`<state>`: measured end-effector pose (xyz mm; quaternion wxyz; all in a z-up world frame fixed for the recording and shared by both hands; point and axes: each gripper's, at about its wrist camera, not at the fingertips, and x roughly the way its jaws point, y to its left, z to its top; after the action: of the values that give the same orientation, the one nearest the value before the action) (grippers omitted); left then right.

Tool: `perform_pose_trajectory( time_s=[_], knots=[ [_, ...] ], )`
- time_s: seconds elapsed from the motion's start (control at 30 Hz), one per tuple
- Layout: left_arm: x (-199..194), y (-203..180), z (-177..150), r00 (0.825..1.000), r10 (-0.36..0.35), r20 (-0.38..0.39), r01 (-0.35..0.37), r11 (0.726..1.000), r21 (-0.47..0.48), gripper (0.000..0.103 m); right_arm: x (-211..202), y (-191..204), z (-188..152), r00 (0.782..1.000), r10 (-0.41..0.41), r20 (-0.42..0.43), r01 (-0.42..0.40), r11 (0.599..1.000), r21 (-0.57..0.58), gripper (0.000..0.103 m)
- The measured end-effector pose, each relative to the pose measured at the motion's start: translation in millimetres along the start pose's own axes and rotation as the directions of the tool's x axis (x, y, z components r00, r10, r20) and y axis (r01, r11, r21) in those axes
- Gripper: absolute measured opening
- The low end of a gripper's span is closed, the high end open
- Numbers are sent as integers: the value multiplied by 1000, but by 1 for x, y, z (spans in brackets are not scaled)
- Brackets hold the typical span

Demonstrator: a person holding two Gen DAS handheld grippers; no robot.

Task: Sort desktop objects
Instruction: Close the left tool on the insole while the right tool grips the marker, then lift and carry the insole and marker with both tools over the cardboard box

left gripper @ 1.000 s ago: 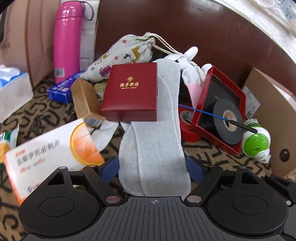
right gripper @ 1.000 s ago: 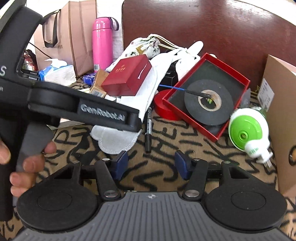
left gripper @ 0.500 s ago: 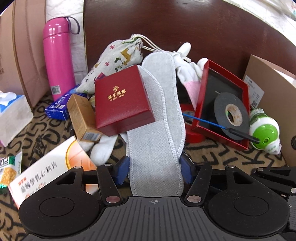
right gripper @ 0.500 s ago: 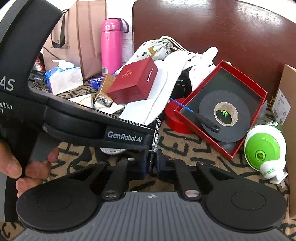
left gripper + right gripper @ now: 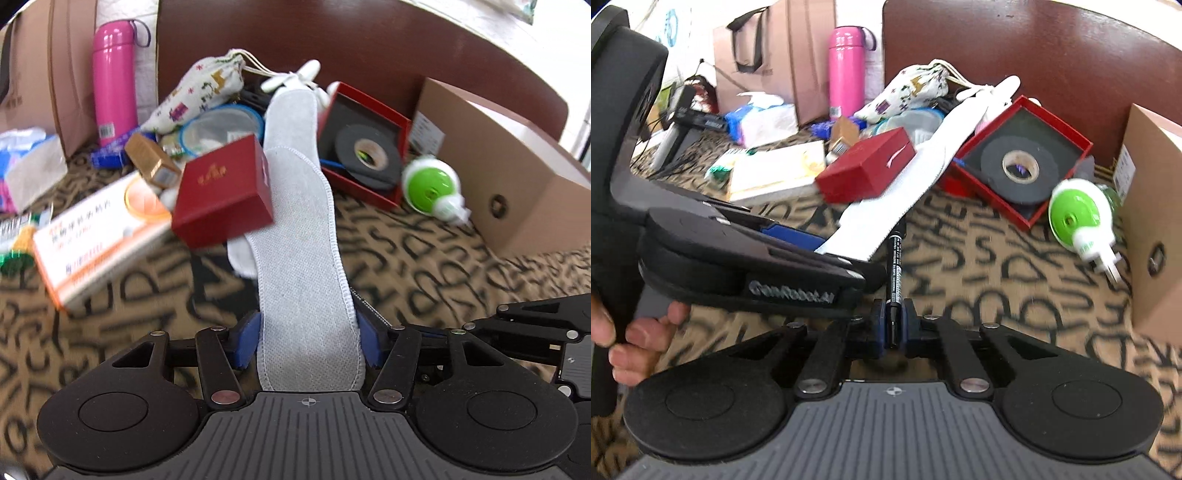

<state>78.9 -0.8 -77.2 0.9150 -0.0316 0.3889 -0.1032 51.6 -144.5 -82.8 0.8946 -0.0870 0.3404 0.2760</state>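
My left gripper [image 5: 308,341] is shut on the near end of a long grey-white insole [image 5: 299,229], whose far end still reaches into the pile. A dark red gift box [image 5: 221,195] tilts off the insole's left side. My right gripper [image 5: 893,325] is shut on a black marker pen [image 5: 896,269] that points away from me, just right of the left gripper's body [image 5: 750,254]. The insole [image 5: 905,184] passes over the pen's far tip.
On the patterned cloth lie a red tray with black tape [image 5: 365,155], a green-white plug-in device [image 5: 432,188], an orange-white medicine box [image 5: 99,240], a printed drawstring bag [image 5: 199,96], a pink flask [image 5: 112,74] and a cardboard box [image 5: 509,173] at right. A hand [image 5: 631,339] holds the left gripper.
Both grippers closed, the left on the insole, the right on the pen, and pulled back toward me. The red box slid off the insole to the left.
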Motion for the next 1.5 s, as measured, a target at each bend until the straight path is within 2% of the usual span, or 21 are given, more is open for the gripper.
perform_pose_trajectory(
  time_s=[0.17, 0.3, 0.43, 0.47, 0.63, 0.77, 0.87, 0.93, 1.0, 1.13, 1.23, 1.4, 1.5],
  knots=[
    [-23, -14, -22, 1000, -4, -8, 4, 1000, 29, 57, -28, 3, -19, 1000, -2, -9, 2, 1000, 14, 10],
    [-41, -17, -38, 998, -44, -33, 45, 999, 19, 58, -48, 3, -38, 1000, -2, -31, 2, 1000, 21, 10],
    [-51, -24, -49, 998, -43, -40, 45, 998, 47, 62, -65, 2, -54, 999, 15, -38, -14, 999, 32, 10],
    [-49, -25, -49, 999, -40, -37, 42, 998, 55, 73, -66, 1, -55, 999, 14, -35, -12, 999, 36, 10],
    [-37, -29, -38, 999, -19, -29, 20, 998, 52, 73, -57, 5, -45, 1000, -4, -20, 4, 1000, 26, 11],
    [-26, -31, -33, 999, -9, -31, 11, 998, 62, 79, -45, 6, -36, 1000, -9, -15, 10, 1000, 15, 14],
    [-19, -30, -30, 1000, 1, -19, 0, 999, 47, 80, -37, 5, -30, 1000, -23, -18, 23, 1000, 6, 15],
    [-14, -29, -27, 1000, 1, -18, 0, 999, 46, 79, -31, 4, -27, 1000, -20, -14, 20, 1000, 12, 16],
    [-11, -32, -24, 1000, 20, -13, -19, 998, 64, 59, -26, 3, -25, 1000, -20, -4, 20, 1000, 18, 18],
    [-10, -34, -21, 1000, 22, -17, -21, 997, 75, 56, -23, 2, -26, 1000, -10, 18, 9, 1000, 27, 18],
    [-15, -35, -23, 1000, 6, -24, -4, 998, 69, 55, -29, -1, -30, 1000, -2, 18, 1, 999, 46, 11],
    [-28, -45, -27, 998, -48, -28, 50, 996, 80, 54, -47, -15, -40, 1000, 10, 24, -13, 993, 118, 11],
    [-38, -56, -23, 996, -85, -5, 85, 993, 87, 53, -64, -24, -43, 998, 0, 57, -9, 988, 152, 11]
  ],
)
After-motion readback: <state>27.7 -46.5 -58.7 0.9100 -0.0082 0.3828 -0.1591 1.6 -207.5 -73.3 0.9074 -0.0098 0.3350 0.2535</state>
